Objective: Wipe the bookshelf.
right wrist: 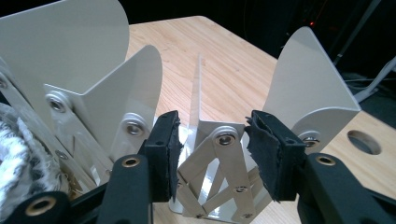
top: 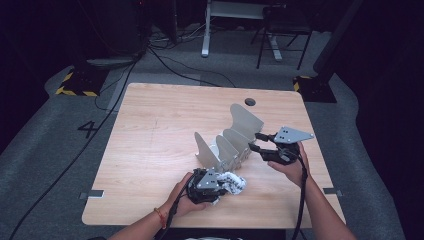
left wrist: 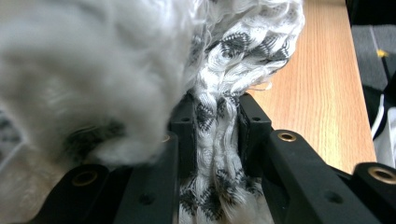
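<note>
A fluffy white and grey patterned cloth [top: 235,183] lies bunched near the table's front edge. My left gripper [top: 223,186] is shut on it, and in the left gripper view a strand of the cloth [left wrist: 243,51] runs pinched between the two black jaws of the left gripper [left wrist: 215,122]. An expanding metal rack [top: 233,142] with several upright beige plates stands mid-table. My right gripper [top: 256,141] is at the rack's right end. In the right gripper view the right gripper [right wrist: 212,140] stands open, its pads either side of a riveted scissor link of the rack [right wrist: 93,56] without touching it.
The wooden table [top: 160,130] has a round cable hole [top: 250,102] behind the rack. A bit of the cloth [right wrist: 14,144] lies at the rack's left end in the right gripper view. Cables, a chair and desk legs stand on the floor beyond the table.
</note>
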